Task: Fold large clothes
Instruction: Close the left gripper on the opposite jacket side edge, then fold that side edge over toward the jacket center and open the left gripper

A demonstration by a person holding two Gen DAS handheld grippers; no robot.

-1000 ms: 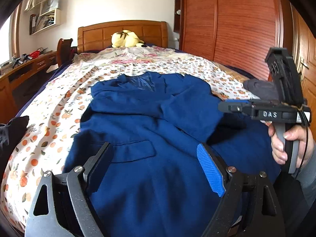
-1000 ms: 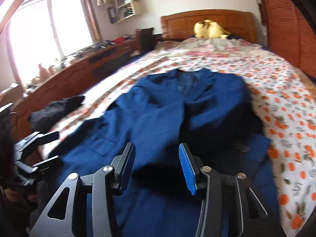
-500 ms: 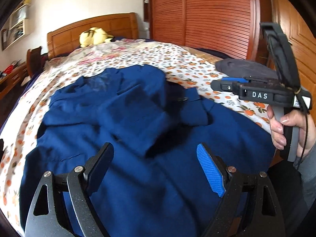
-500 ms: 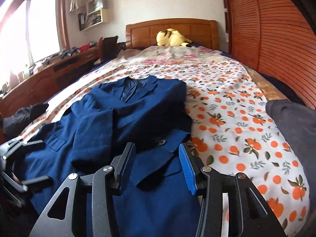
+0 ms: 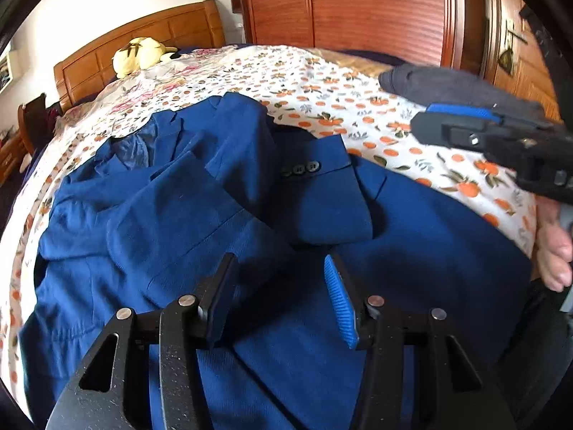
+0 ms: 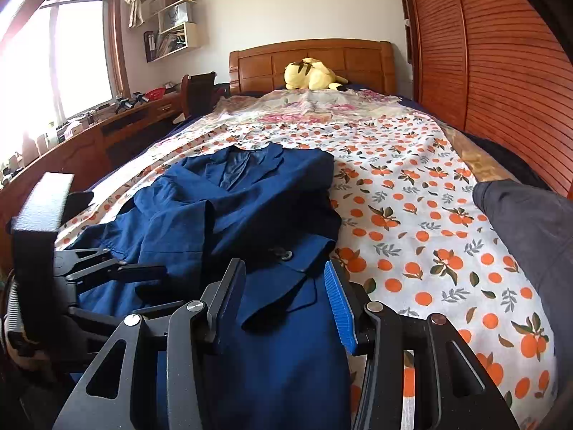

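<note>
A dark blue blazer [image 5: 222,215] lies face up on the bed, its sleeves folded across the chest and the cuff buttons [image 5: 304,168] showing. My left gripper [image 5: 279,265] hovers over the blazer's lower half with its jaws closing. Cloth lies below them and neither pad presses on it. My right gripper [image 6: 283,268] hangs above the blazer [image 6: 250,208] near its lower right edge, jaws half apart with nothing held. Each view catches the other tool: the right gripper [image 5: 422,118] held by a hand [image 5: 553,247], and the left gripper [image 6: 157,286] at the left.
An orange-print sheet [image 6: 429,251] covers the bed. A dark grey garment [image 6: 530,222] lies at its right edge beside the wooden wardrobe [image 6: 483,71]. A yellow plush toy [image 6: 311,75] sits by the headboard. A desk [image 6: 89,136] and chair stand to the left.
My left gripper has swung rightward over the blazer and tipped lower, and its jaws have narrowed. My right gripper shifted to the blazer's right edge with the same jaw gap.
</note>
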